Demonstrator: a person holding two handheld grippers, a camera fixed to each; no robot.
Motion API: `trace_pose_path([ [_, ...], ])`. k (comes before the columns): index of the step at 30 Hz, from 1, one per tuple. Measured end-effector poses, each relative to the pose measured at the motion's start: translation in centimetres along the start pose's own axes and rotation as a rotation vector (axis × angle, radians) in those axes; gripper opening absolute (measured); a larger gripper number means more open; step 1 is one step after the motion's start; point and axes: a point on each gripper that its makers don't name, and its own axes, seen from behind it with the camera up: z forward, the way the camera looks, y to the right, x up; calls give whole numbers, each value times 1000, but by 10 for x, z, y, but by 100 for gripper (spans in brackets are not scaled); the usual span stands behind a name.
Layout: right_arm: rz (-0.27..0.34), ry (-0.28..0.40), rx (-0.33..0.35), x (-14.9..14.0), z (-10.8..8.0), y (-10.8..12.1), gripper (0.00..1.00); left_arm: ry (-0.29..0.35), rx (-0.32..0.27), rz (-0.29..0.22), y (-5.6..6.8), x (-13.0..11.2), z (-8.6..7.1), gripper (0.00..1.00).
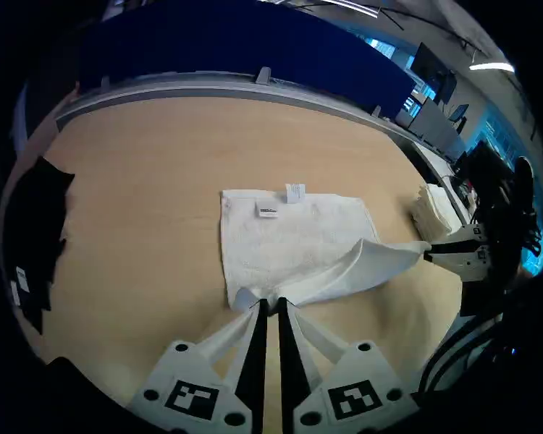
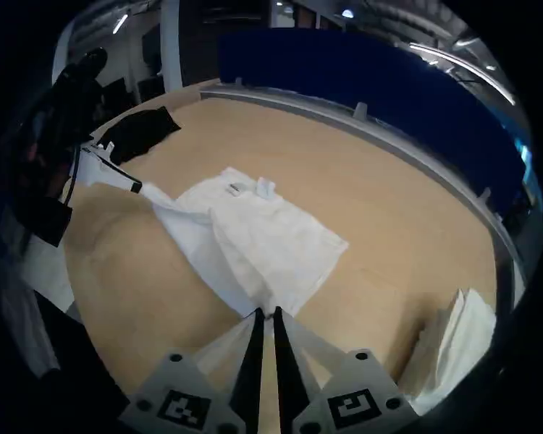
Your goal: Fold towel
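Left gripper view: a black crumpled cloth (image 1: pixel 32 217) lies at the left edge of the desk (image 1: pixel 148 181), well apart from the work. Mid-desk lies the white terry towel (image 1: pixel 293 239), near edge raised. The left gripper (image 1: pixel 268 307) fingers pinch one near corner and the right gripper (image 1: pixel 429 253) fingers clamp the other, judged ready to carry that edge across. At right, a stack of folded white towels (image 1: pixel 434 210) sits near the right gripper. Path appears unobstructed.
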Motion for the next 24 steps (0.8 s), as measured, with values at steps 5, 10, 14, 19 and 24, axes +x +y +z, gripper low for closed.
trace_pose_path([
  [5,-21,8,3,10,2,5,9,4,3,-18,0,-1,-2,10],
  [10,-37,5,1,16,5,12,9,12,2,-28,0,5,-3,10],
  [14,-47,11,-5,27,10,22,9,22,4,-23,-1,16,0,10],
  [19,-54,20,-17,44,18,37,9,42,10,-6,-5,40,9,10],
  [24,-56,27,-28,59,27,55,9,62,22,18,-11,66,19,10],
])
